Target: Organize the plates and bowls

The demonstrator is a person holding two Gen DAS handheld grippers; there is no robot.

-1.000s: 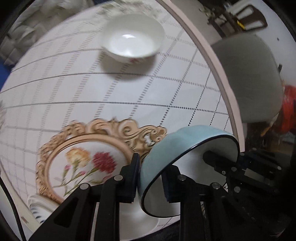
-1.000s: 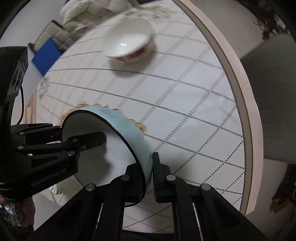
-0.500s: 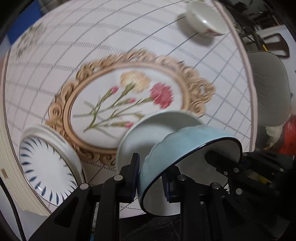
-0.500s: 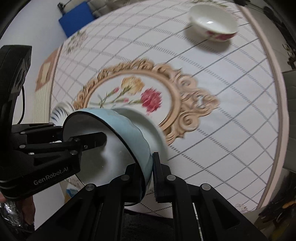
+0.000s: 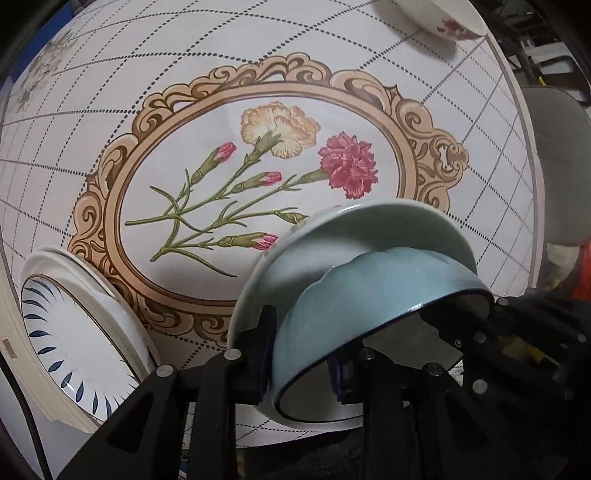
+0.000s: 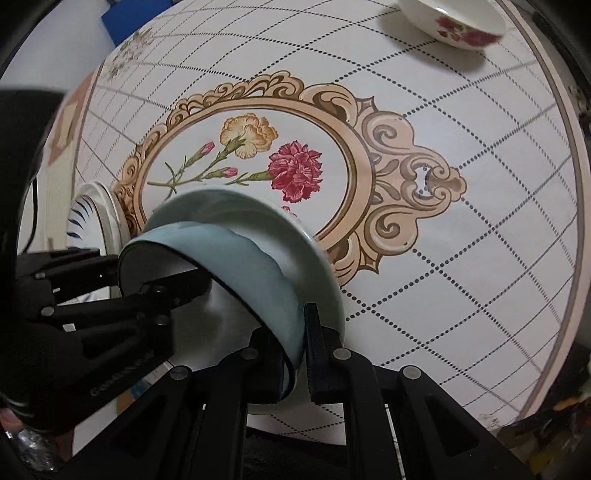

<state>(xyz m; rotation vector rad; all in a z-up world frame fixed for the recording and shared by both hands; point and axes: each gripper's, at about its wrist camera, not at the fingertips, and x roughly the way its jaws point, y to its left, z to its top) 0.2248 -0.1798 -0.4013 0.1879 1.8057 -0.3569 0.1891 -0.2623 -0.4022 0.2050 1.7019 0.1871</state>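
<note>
Left wrist view shows the left tongs [image 5: 301, 356] pinching the rim of a light blue ceramic bowl with a dark rim line [image 5: 373, 291], one finger outside the wall and one inside. Their jaws have just been opening slightly, with the bowl wall still between them. The bowl is tilted, its base lowered into a pale green glazed ceramic bowl [image 5: 369, 229] that sits on the desk [image 5: 110, 92] at about 5 o'clock from the printed carnation medallion [image 5: 258, 177]. At 8 o'clock lies a white plate with blue leaf strokes [image 5: 70, 332], stacked on other white plates. At 1 o'clock, well apart, stands a white bowl with red flowers [image 5: 447, 18].

Right wrist view shows the right tongs [image 6: 295, 354] pressed together on the opposite rim of the same blue bowl, with the left tongs reaching in from 9 o'clock.
</note>
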